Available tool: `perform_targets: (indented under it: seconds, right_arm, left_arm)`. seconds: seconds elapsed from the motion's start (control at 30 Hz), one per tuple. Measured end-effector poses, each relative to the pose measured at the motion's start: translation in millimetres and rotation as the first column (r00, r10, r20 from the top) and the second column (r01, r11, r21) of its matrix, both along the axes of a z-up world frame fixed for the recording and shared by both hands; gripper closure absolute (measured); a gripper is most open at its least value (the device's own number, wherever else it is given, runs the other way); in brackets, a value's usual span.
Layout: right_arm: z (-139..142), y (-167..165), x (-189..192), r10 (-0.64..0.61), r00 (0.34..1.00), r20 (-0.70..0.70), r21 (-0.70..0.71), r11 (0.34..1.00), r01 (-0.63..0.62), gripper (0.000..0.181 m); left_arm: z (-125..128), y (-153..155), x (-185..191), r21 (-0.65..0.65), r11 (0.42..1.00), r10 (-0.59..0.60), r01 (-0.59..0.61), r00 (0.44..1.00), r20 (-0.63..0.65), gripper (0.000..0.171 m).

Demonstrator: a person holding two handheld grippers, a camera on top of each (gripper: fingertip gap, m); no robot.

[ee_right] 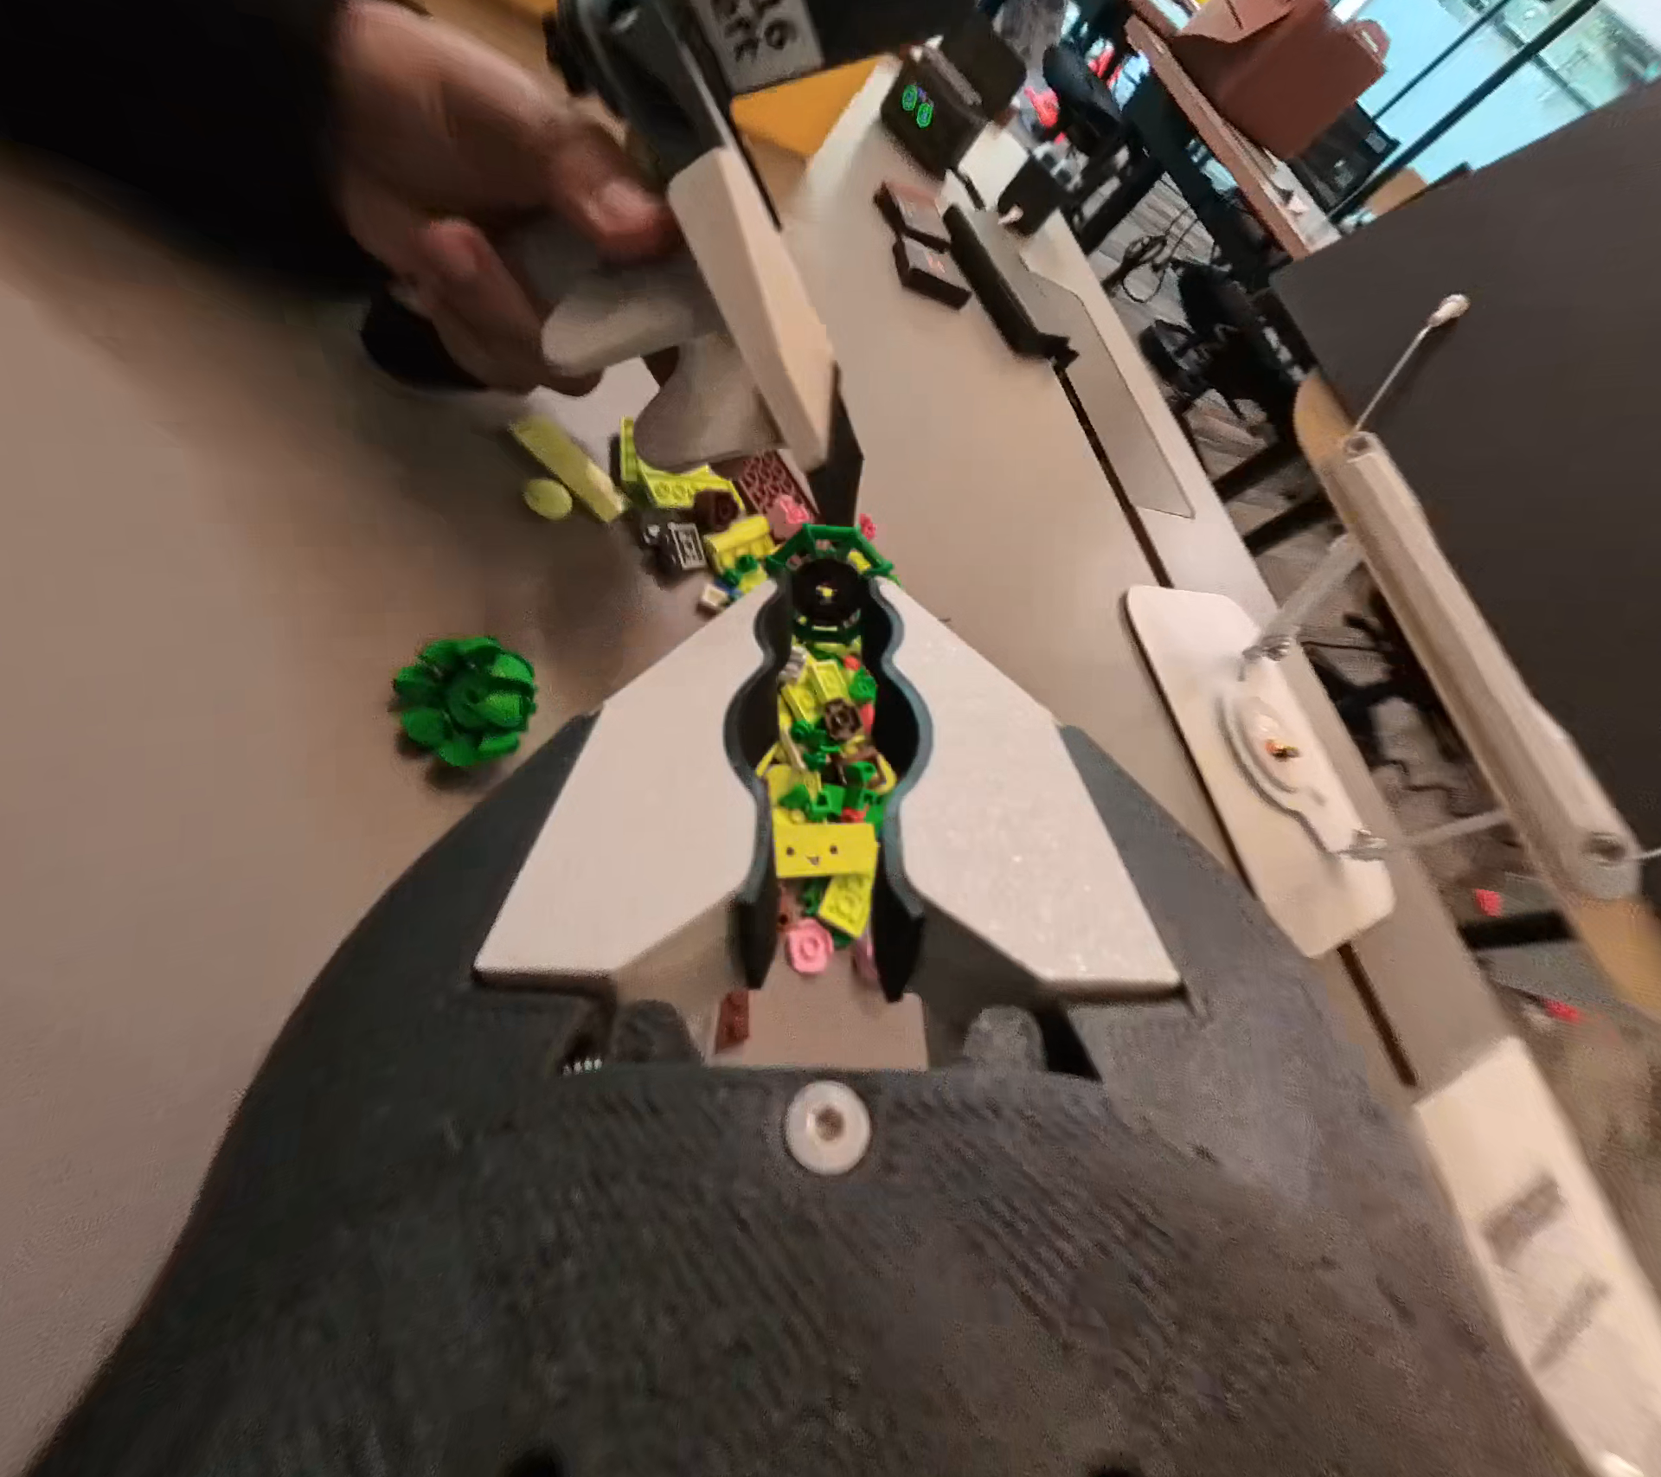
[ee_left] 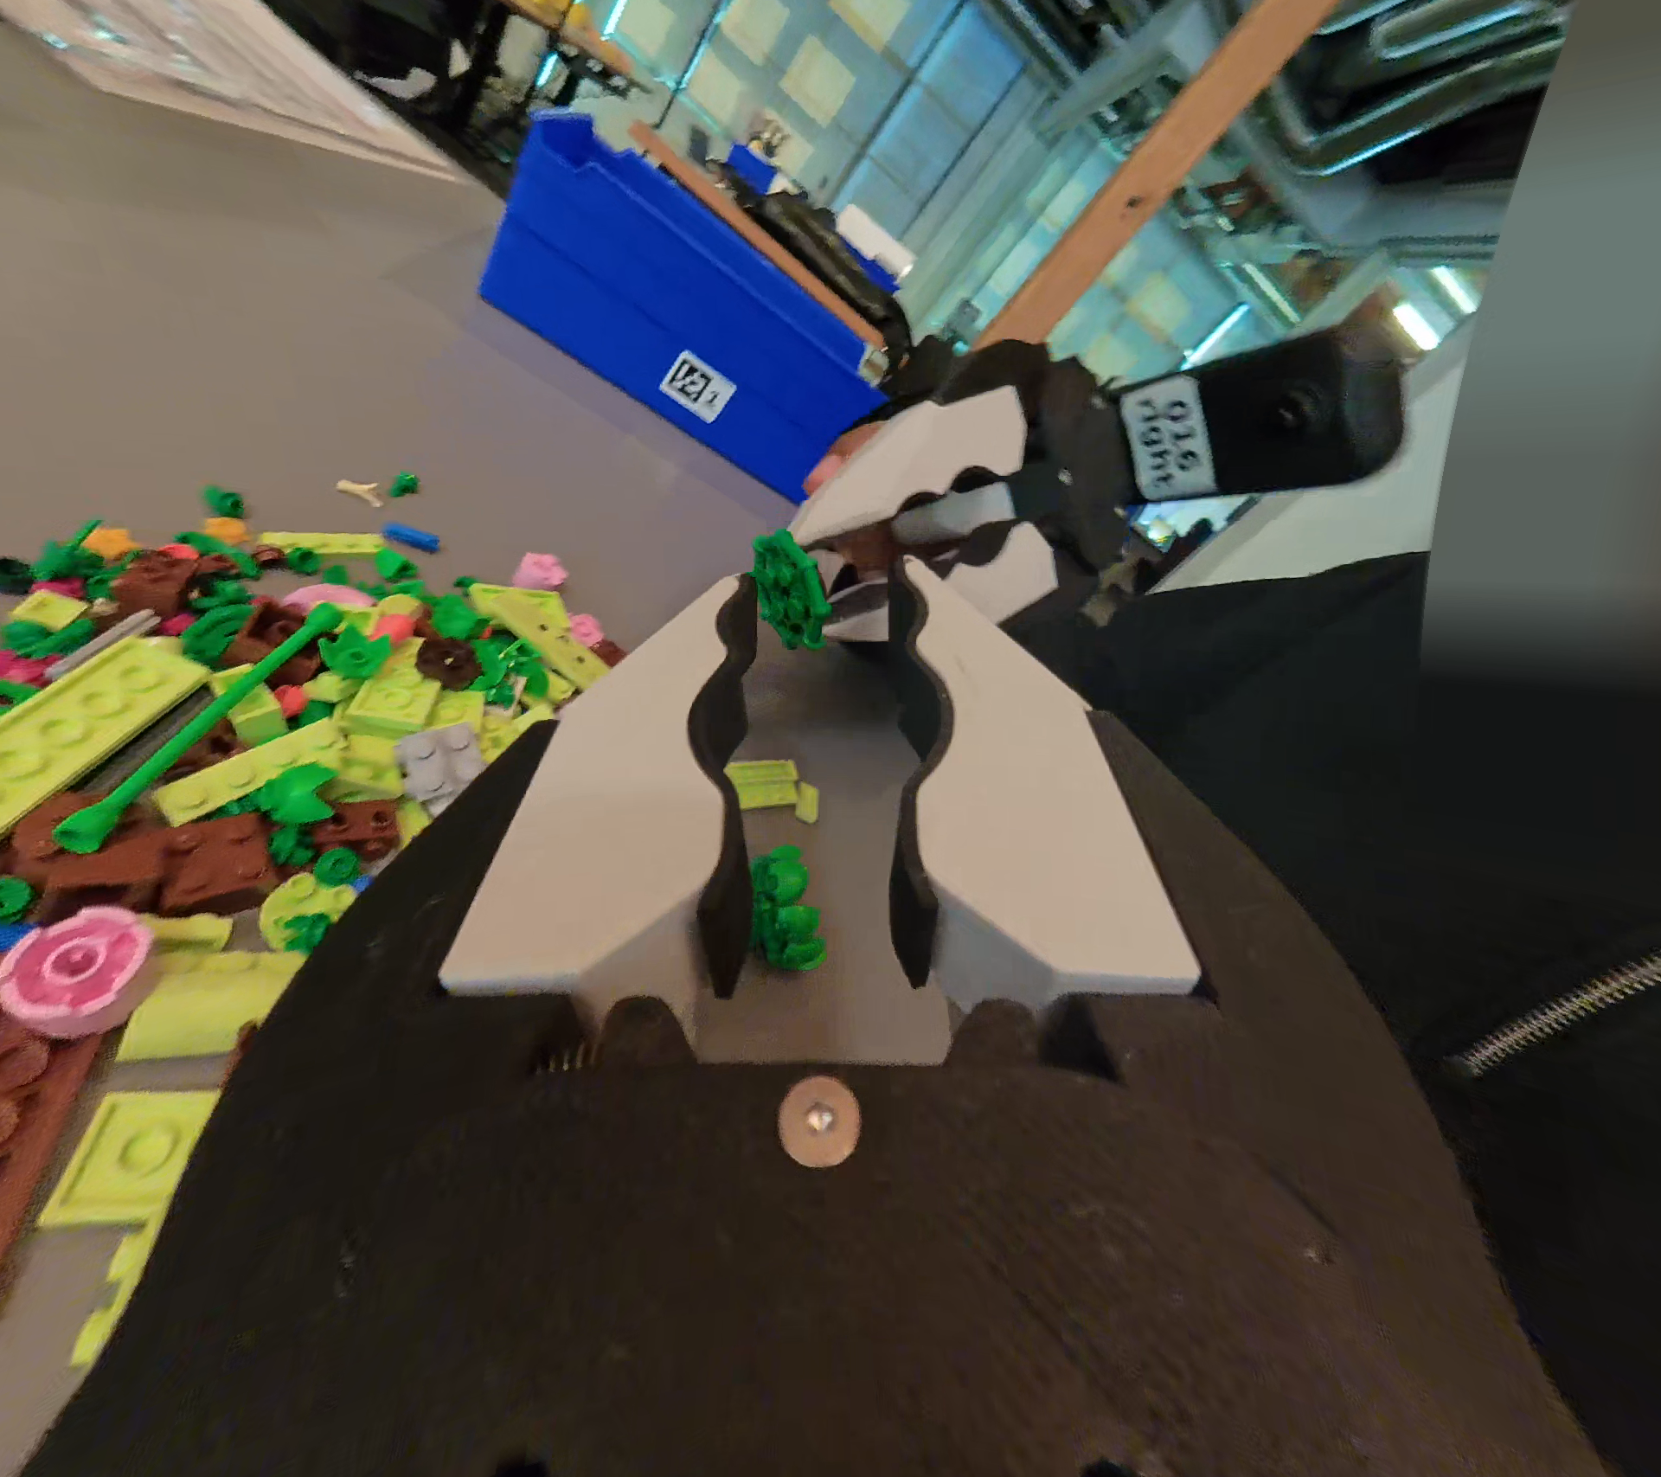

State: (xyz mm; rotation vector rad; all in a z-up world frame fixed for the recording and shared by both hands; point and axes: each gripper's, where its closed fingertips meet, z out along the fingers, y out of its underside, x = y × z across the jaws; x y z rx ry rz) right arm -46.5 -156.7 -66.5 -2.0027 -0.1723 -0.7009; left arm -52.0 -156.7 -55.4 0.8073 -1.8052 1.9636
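Note:
My right gripper (ee_right: pixel 829 596) is shut on a small round piece (ee_right: pixel 825 591) with a black centre and a green leafy ring, held above the table. In the left wrist view this green piece (ee_left: pixel 789 596) sits between the tips of my left gripper (ee_left: pixel 822 580), close to its left finger. The left jaws are open around it. The right gripper's white fingers (ee_left: pixel 917 463) reach in from the right. A hand holds the left gripper, whose fingers (ee_right: pixel 755 283) show in the right wrist view. A green leafy cluster (ee_right: pixel 463 701) lies on the table below.
A pile of lime, brown, green and pink bricks (ee_left: pixel 225 715) covers the grey table (ee_left: pixel 270 355) to the left. A blue bin (ee_left: pixel 647 283) stands behind. Two lime plates (ee_left: pixel 764 782) lie under the left gripper. A white stand base (ee_right: pixel 1258 760) sits at the right edge. The grippers are tip to tip, or close to it.

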Motion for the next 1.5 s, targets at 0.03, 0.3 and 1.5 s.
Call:
perform_targets:
  seconds: [0.03, 0.3, 1.5]
  right_arm:
    - [-4, 2, -1, -0.005, 0.999, 0.032, -0.03, 1.0, 0.006, 0.169]
    - [-8, 5, -3, -0.018, 0.993, 0.113, -0.077, 0.997, 0.026, 0.169]
    - [13, -2, 3, -0.062, 0.977, 0.203, 0.016, 0.998, 0.06, 0.181]
  left_arm:
    - [-5, -1, 1, 0.028, 1.0, 0.009, -0.009, 1.0, -0.004, 0.15]
    - [-12, -3, -1, 0.114, 0.993, 0.006, -0.008, 1.0, 0.018, 0.166]
    - [-9, 29, 41, 0.298, 0.86, 0.274, -0.415, 0.866, 0.418, 0.171]
